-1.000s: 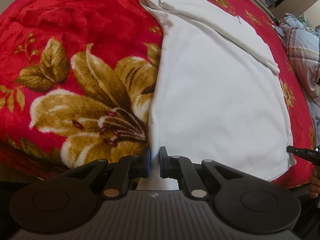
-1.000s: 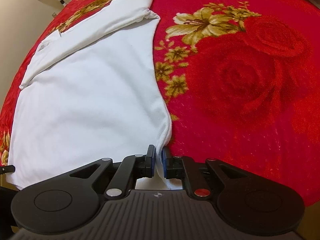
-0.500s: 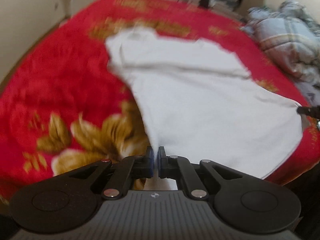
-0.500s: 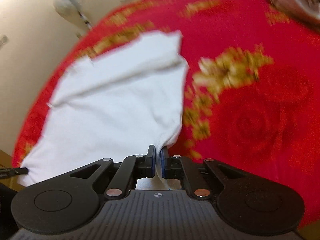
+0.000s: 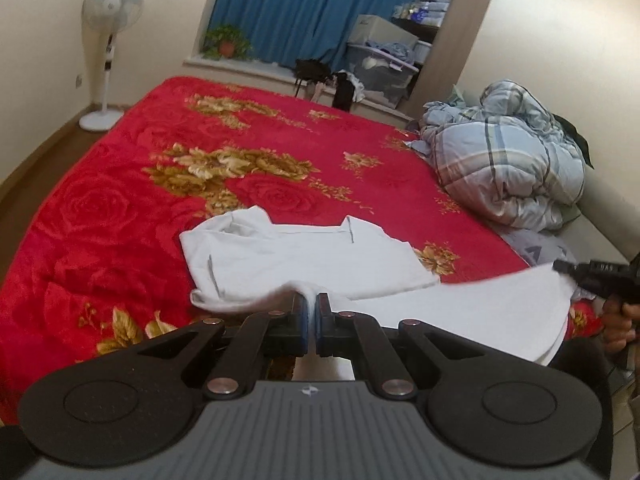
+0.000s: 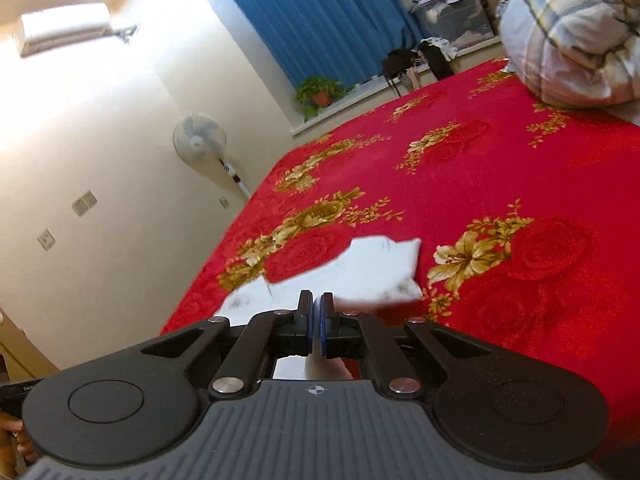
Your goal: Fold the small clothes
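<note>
Two hand-held grippers: both are working on one white garment over the bed.
Left hand-held gripper [image 5: 311,312]: its jaws are pressing together on a fold of the white garment [image 5: 312,256] at the lower centre of the left wrist view, lifting that hem edge off the bed.
Right hand-held gripper [image 6: 316,316]: its jaws are pinching white cloth at the lower centre of the right wrist view; in the left wrist view its black tip is showing at the right edge, holding the garment's other corner up.
White garment: its far half is lying flat on the red floral blanket [image 5: 120,208] in the middle of the frame, while its near edge is hanging raised between the two grippers.
Plaid quilt [image 5: 508,160]: it is sitting bunched at the right of the bed, well apart from the garment.
Standing fan [image 5: 108,44]: it is standing on the floor at the upper left.
Blue curtain [image 5: 316,8]: it is hanging at the top centre, behind a potted plant [image 5: 228,40] on the sill.
</note>
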`<state>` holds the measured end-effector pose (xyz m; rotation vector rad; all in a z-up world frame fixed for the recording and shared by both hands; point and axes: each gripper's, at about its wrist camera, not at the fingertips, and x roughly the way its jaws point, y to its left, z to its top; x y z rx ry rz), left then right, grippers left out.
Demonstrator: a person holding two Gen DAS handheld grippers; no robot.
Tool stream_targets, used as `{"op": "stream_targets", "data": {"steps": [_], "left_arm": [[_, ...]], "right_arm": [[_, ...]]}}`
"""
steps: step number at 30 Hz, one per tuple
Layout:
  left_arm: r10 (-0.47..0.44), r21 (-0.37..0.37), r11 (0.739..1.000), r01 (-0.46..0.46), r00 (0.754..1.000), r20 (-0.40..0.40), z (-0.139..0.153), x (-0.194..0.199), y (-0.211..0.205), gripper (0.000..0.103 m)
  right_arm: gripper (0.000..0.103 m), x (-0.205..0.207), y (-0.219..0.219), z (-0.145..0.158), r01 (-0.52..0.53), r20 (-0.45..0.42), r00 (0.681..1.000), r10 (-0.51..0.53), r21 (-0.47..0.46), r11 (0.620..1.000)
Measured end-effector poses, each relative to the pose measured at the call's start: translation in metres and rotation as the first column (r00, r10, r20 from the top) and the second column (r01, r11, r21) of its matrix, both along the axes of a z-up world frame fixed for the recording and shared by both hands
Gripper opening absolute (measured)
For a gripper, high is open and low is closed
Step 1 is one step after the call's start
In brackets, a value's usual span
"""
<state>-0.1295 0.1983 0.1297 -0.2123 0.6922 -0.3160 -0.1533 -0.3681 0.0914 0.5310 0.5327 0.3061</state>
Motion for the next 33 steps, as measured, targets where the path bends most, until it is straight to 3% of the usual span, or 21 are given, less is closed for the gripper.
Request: {"op": "stream_targets", "data": {"steps": [3,6,12,15,18,21,25,30,32,33], "left_arm": [[0.028,0.018,0.999,-0.027,0.999,-0.033,-0.014,0.035,0.004,0.003],[0.041,0.01,0.999,-0.04,0.997,-0.073,-0.033,0.092,0.014,0.003],[0.061,0.048,0.997,-0.053,0.979,-0.193,-0.095,0.227,0.029,0.004],[0.087,0.056,0.996,-0.075,0.961,-0.263,-0.138,0.269,0.037,0.004],[0.11,0.04,0.994,-0.103,0.936,-0.333,-0.17,0.283,0.047,0.004],[0.079,0.071,0.996,-0.061,0.951,-0.3,-0.169,0.287,0.042,0.004],[0.09,0.032,0.996,-0.085,0.953,-0.288,-0.165,0.284,0.052,0.011],[0.105,-0.005,0.994,-0.109,0.968,-0.228,-0.146,0.265,0.073,0.03],[0.084,-0.003,0.996,-0.087,0.968,-0.237,-0.144,0.256,0.08,0.035],[0.064,0.013,0.998,-0.062,0.968,-0.243,-0.144,0.252,0.081,0.044]], "right_arm": [[0.002,0.02,-0.007,-0.012,0.018,-0.04,0.999,-0.017,0.026,1.0],[0.002,0.067,-0.009,-0.027,0.024,-0.083,0.996,-0.022,0.017,1.0],[0.002,0.204,0.005,-0.069,-0.047,-0.213,0.977,0.028,-0.087,0.995],[0.003,0.258,0.014,-0.099,-0.049,-0.271,0.962,0.018,-0.109,0.993],[0.002,0.285,0.022,-0.132,-0.046,-0.324,0.946,-0.003,-0.142,0.989],[0.003,0.302,0.034,-0.148,-0.069,-0.345,0.938,-0.008,-0.21,0.975],[0.004,0.314,0.031,-0.156,-0.042,-0.356,0.934,-0.029,-0.191,0.981],[0.007,0.31,0.013,-0.137,0.051,-0.259,0.96,-0.109,-0.22,0.974],[0.007,0.302,0.005,-0.131,0.035,-0.222,0.97,-0.096,-0.264,0.964],[0.007,0.3,0.002,-0.13,0.008,-0.224,0.972,-0.072,-0.275,0.962]]}}
